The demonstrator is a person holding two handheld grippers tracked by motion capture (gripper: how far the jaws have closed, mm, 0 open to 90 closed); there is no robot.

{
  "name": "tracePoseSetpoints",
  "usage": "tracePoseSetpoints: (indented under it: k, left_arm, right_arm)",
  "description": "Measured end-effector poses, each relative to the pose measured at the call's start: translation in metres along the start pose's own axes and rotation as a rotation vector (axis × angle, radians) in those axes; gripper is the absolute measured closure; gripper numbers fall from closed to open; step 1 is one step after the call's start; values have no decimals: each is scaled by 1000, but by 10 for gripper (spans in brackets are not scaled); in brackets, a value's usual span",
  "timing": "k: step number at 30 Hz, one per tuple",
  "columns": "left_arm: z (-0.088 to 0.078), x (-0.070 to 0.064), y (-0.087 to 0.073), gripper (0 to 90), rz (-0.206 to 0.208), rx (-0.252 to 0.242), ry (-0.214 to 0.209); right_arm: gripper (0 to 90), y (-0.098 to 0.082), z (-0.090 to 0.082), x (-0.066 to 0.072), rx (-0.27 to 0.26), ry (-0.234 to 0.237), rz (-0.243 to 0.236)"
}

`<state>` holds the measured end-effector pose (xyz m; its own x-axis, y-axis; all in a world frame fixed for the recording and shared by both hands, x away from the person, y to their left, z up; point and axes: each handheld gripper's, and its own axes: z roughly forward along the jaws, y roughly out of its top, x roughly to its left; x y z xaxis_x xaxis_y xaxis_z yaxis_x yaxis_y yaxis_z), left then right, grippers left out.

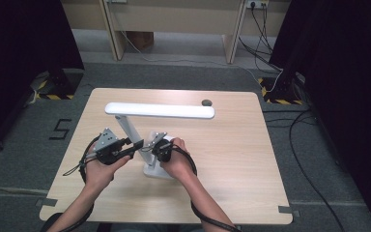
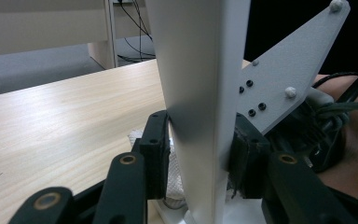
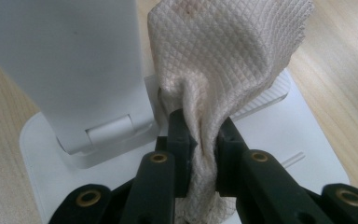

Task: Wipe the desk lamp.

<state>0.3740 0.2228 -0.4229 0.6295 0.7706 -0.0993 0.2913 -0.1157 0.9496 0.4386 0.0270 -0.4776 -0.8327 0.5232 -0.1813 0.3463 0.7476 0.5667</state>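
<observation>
lamp [image 1: 159, 110]: white | cloth [image 3: 223, 60]: cream, waffle-grid weave, perhaps a faint brown stain | table [image 1: 232, 145]: pale woodgrain

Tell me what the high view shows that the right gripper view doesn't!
High view: the whole table, the lamp's long white head, a small dark round thing near the far edge, and both hands, with the left gripper clamped on the lamp's stem. Right gripper view: the cloth's quilted weave, pinched between the right gripper's fingers, and a hinge at the stem's foot. Both: the white lamp base on the wooden table.
</observation>
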Motion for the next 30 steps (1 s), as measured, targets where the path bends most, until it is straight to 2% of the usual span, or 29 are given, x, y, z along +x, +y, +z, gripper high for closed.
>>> tracePoseSetpoints:
  k: [6, 8, 17, 20, 22, 24, 27, 28, 30]
  left_arm:
    - [0, 0, 0, 625, 0, 0, 2]
    - [0, -1, 0, 626, -1, -3, 4]
    - [1, -2, 0, 628, -5, -2, 12]
    - [0, -3, 0, 629, -2, 0, 19]
    - [0, -3, 0, 630, -6, -1, 19]
    - [0, -3, 0, 630, -6, -2, 22]
    - [0, -3, 0, 631, -6, -3, 24]
    - [0, -3, 0, 631, -9, -4, 24]
    - [0, -3, 0, 631, -11, -5, 23]
  right_arm:
    - [808, -1, 0, 1, -3, -1, 16]
    - [808, -1, 1, 0, -8, -4, -2]
    - [810, -3, 1, 1, -16, -9, 0]
    - [811, -6, -1, 1, -6, -23, 9]
    - [812, -9, -2, -2, -9, -37, -11]
    - [812, -13, -4, -3, 2, -39, 27]
    - [813, -20, -7, -9, 3, -54, 20]
    - [813, -22, -9, -9, 10, -59, 39]
    - [813, -28, -12, -13, 17, -75, 41]
